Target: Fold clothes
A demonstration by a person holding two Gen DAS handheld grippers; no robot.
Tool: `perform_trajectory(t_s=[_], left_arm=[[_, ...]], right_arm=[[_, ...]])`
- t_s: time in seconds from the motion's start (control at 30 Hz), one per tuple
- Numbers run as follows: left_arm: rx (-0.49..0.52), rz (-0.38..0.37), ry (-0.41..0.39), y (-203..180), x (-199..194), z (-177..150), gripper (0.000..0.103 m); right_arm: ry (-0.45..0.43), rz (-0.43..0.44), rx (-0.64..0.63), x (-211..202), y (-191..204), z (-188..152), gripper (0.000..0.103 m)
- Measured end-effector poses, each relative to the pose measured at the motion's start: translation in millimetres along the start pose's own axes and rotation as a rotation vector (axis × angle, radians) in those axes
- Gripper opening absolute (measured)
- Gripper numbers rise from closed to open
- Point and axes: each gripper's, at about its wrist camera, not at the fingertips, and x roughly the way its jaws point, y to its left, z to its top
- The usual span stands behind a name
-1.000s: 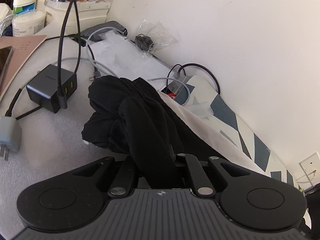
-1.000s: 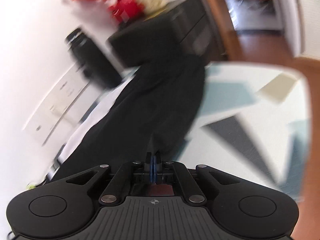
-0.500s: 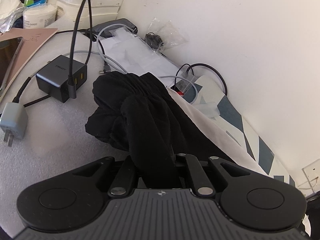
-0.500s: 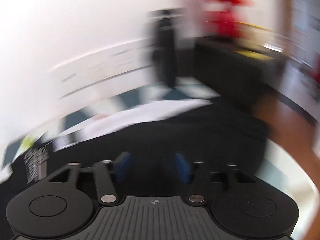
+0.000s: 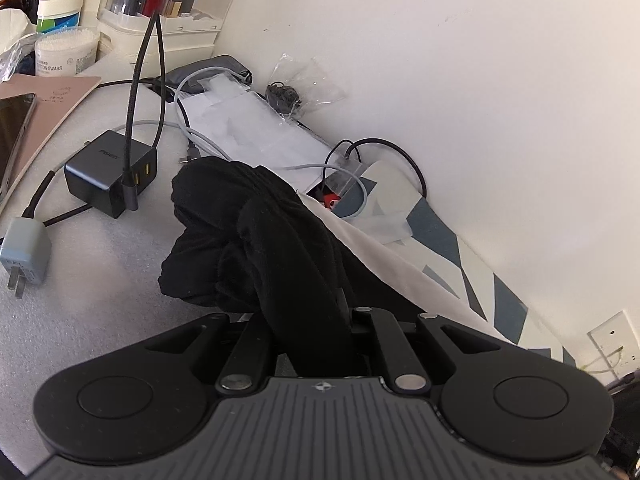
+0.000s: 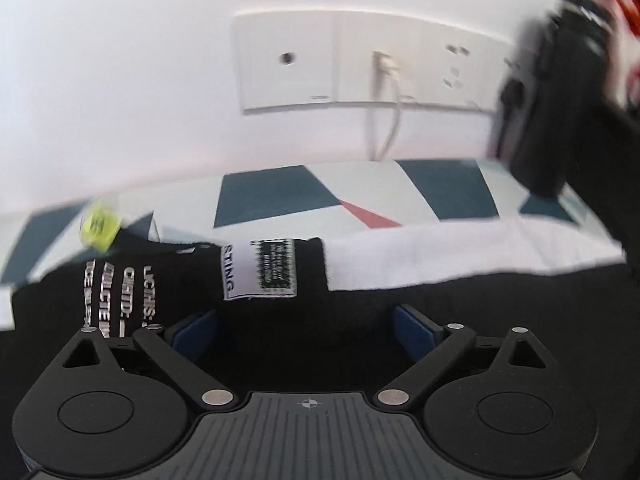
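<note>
Presently left gripper (image 5: 316, 312) has its jaws clenched on a bunched end of the black garment (image 5: 248, 228) at frame centre, right gripper (image 6: 306, 320) spread above cloth; judged best: keep tension, regrasp the flat edge squarely.

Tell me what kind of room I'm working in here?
Probably a bedroom or dressing corner at home: cotton swabs and a cosmetics organizer on the surface, phone chargers with cables, wall sockets behind the black garment.

Soft matt black garment (image 5: 256, 240) cloth is lying on a grainy grey worktop (image 5: 92, 292); the crinkled plastic bag (image 5: 308, 84) is looking glossy.
</note>
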Motion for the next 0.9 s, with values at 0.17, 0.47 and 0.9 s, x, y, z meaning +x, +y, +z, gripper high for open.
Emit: perform_trajectory(t_s=[0.17, 0.47, 0.9], left_arm=[[0.090, 0.003, 0.000, -18.9, -5.6, 4.1, 0.009], [0.552, -0.137, -0.125, -126.6, -39.4, -11.2, 0.009], [1.048, -0.415, 0.099, -355.0, -1.3, -242.4, 0.010]], right_arm=[[-0.072, -0.021, 0.113, -69.8, -33.1, -22.2, 0.093], [-0.272, -0.139, 0.565, -240.5, -157.8, -125.3, 0.099], [-0.284, 0.024, 0.697, -236.6, -236.8, -160.6, 0.099]])
